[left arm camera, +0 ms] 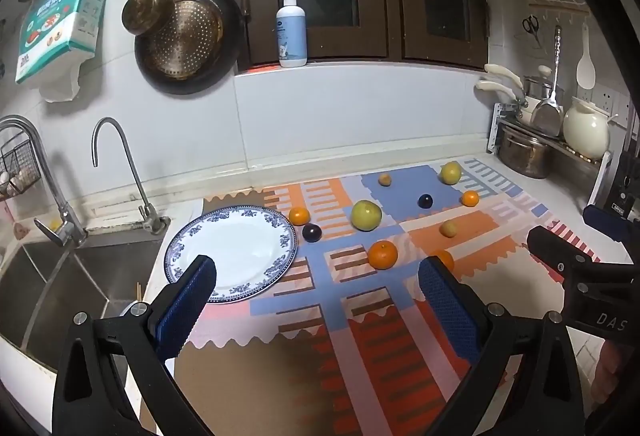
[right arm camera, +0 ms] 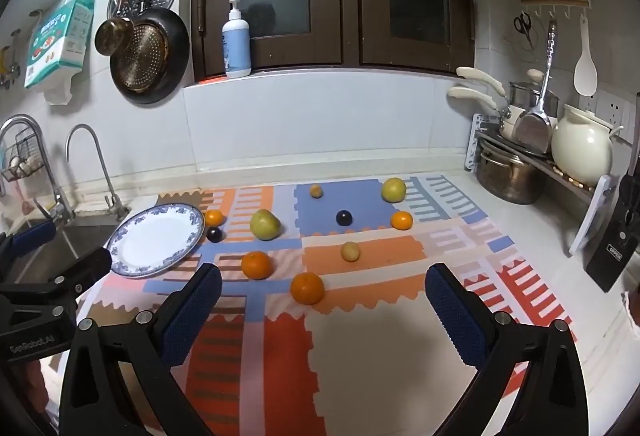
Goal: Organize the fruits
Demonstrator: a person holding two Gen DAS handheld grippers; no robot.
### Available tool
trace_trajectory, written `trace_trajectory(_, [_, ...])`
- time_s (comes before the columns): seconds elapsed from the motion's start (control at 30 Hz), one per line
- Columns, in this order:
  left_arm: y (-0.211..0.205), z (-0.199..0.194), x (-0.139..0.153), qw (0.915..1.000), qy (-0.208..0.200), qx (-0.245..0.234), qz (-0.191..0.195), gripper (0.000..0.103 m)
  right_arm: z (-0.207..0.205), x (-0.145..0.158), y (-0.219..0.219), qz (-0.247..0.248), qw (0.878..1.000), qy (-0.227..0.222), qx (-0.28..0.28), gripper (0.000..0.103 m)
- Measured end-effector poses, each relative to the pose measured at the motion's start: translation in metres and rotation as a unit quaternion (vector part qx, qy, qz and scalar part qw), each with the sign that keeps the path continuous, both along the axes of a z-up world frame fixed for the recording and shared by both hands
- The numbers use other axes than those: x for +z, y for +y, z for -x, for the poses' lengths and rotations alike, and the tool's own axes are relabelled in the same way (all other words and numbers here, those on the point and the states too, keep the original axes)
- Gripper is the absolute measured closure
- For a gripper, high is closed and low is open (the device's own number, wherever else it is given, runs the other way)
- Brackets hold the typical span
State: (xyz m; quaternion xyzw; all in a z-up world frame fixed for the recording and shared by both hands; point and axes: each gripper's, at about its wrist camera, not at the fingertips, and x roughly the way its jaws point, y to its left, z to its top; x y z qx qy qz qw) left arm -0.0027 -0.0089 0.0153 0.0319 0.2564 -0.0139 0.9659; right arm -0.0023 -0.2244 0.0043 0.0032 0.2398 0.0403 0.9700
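Sitting bare, blue-rimmed plate (left arm camera: 184,256), fruits scattered beside it on patterned mat (left arm camera: 360,316)

A patterned orange, blue and red mat (right arm camera: 360,348) covers the white desk (right arm camera: 532,236). At its left sits a steel sink (left arm camera: 60,276) with two curved chrome taps (left arm camera: 120,171). On the tiled wall hang a dark round pan (left arm camera: 188,43) holding a perforated brass strainer. A white pump bottle (left arm camera: 292,31) stands on the sill. At right, a cream ceramic pot (right arm camera: 582,151) rests on a rack, above what seems a steel pot (right arm camera: 506,171).

Home kitchen: sink (left arm camera: 60,276) with taps, hanging pans (left arm camera: 188,39), pot rack (right arm camera: 532,151).
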Motion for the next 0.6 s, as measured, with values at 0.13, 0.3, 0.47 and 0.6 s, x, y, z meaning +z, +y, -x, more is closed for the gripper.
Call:
trace_trajectory(0.13, [-0.0008,-0.0002,0.0006,1.0,-0.001,0.0,0.0,0.0,0.0005,-0.0006,-0.0005,0.0,1.0,-0.001,0.0,0.001])
trace_trajectory(0.3, [-0.0005,-0.0007,0.0012,1.0,-0.001,-0.001,0.001,0.0,0.0008,0.0012,-0.0031,0.001,1.0,-0.006,0.001,0.001])
trace_trajectory(0.47, [-0.0004,-0.0006,0.0012,1.0,-0.001,-0.001,0.0,0.0,0.0015,0.0011,-0.0029,0.002,1.0,-0.006,0.001,0.001])
trace_trajectory(0.6, [-0.0036,-0.0008,0.0036,1.0,-0.003,-0.002,-0.001,0.0,0.0004,0.0025,-0.0045,0.001,1.0,-0.007,0.0,0.001])
